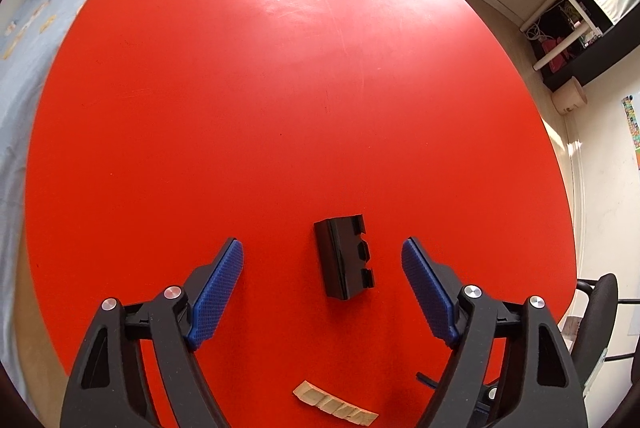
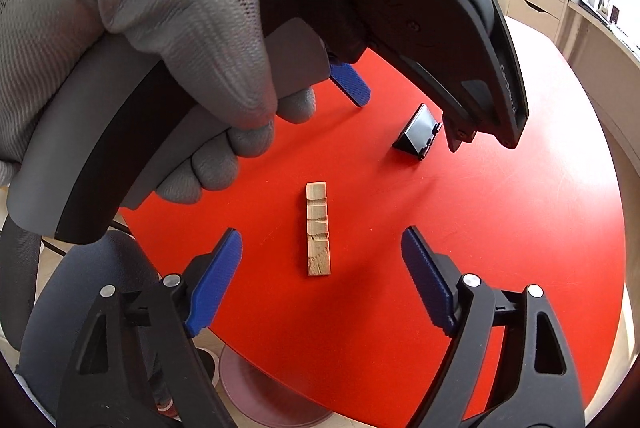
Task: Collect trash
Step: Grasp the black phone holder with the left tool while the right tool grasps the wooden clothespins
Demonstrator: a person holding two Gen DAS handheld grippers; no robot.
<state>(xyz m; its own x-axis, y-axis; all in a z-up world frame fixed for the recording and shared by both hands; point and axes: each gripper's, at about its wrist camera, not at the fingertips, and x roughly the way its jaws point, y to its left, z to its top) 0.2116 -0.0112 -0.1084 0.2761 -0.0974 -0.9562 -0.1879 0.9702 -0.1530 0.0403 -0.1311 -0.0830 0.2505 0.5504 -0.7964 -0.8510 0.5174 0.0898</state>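
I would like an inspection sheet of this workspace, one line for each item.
Surface: red table, scuffed and glossy, mostly bare.
Job's things: black plastic piece and wooden strip, both lying on the table, apart from each other.
Clutter: nothing seen.
Grippers: left tongs open, straddling the black piece without touching it; right tongs open over the wooden strip, not touching it; a grey gloved hand holds the left one.
Cables: a tangle under the white desk at the wall.
Surroundings: bed with blue sheet, black office chair, drawer unit.
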